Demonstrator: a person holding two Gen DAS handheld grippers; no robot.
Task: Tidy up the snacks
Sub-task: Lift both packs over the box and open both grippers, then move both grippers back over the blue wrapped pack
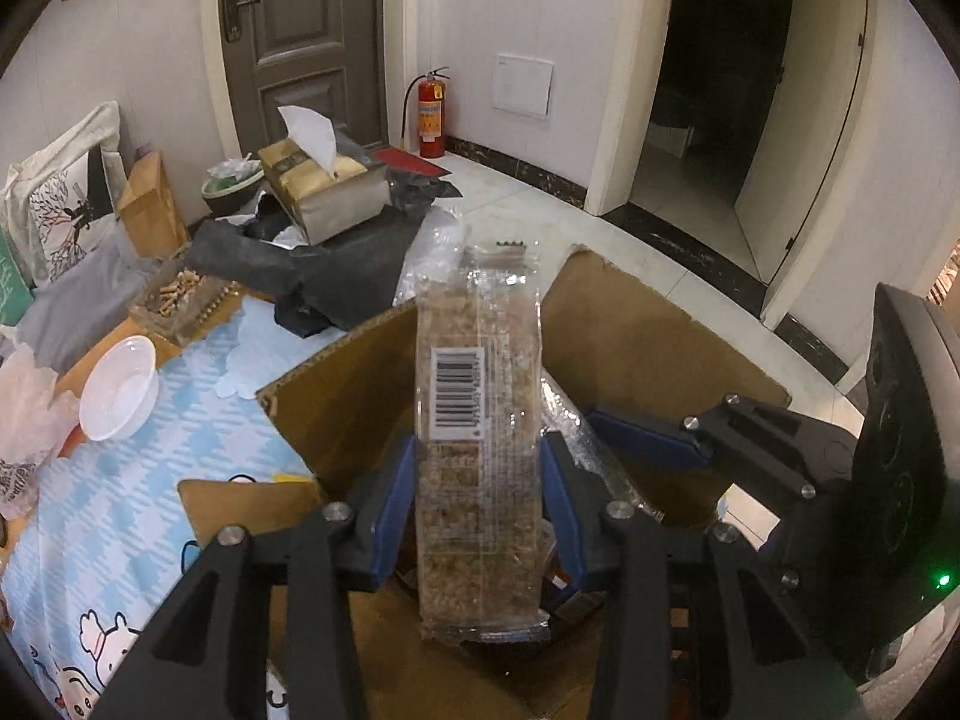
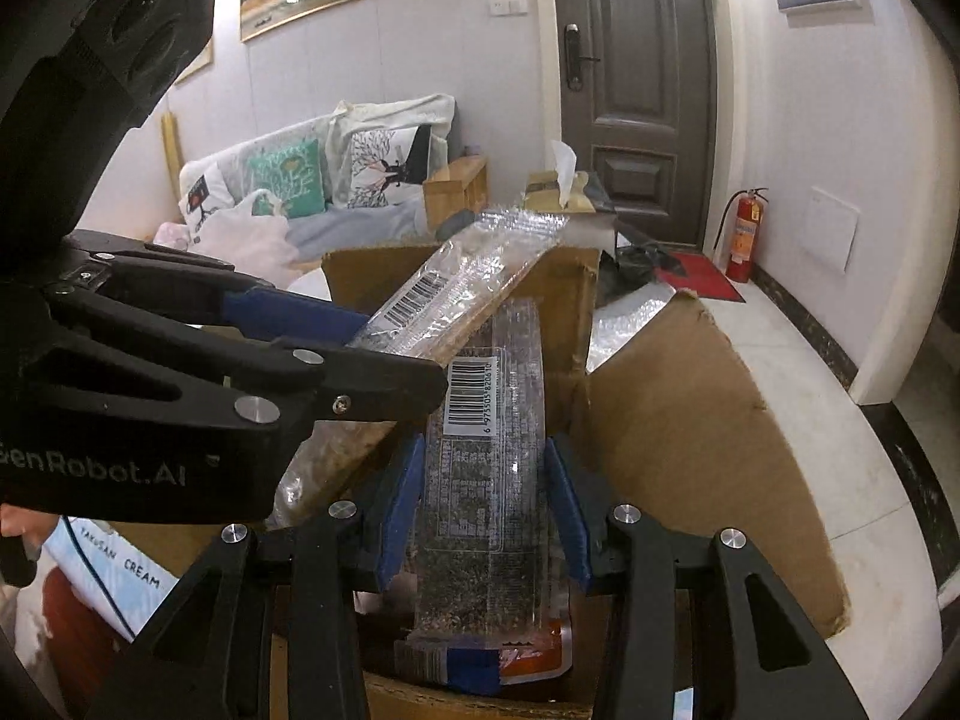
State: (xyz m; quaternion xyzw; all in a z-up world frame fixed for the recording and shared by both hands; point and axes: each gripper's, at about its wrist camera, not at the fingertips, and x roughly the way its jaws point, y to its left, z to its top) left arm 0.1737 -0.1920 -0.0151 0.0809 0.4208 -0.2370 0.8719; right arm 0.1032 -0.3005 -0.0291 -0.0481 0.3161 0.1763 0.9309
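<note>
Left wrist view: the left gripper (image 1: 480, 498) has its blue fingers (image 1: 393, 516) clamped on the sides of a pale snack packet (image 1: 477, 420), a long clear wrapper of light grain bars with a barcode label facing the camera. The packet stands nearly upright over the open cardboard box (image 1: 342, 396), its lower end down inside the box mouth. The right gripper (image 1: 645, 438) reaches in from the right of the box, over its far corner. Left of the box, a white bowl (image 1: 120, 387) sits on a blue patterned cloth (image 1: 198, 420) that covers the counter. Beyond the box lies black plastic with a tissue box (image 1: 318, 192) on top, and a red fire extinguisher (image 1: 432, 114) stands against the wall behind.

Right wrist view: the right gripper (image 2: 486, 504) has its fingers (image 2: 402, 510) clamped on a dark snack packet (image 2: 489, 462), also clear-wrapped and barcoded, held lengthwise above the cardboard box (image 2: 690, 420) with its near end over other packets inside. The left gripper (image 2: 384, 342) enters from the left of the box, holding the pale snack packet (image 2: 468, 276) tilted, its far end crossing above the dark packet toward the box's back wall. A sofa with cushions (image 2: 288, 174) stands behind the box.
</note>
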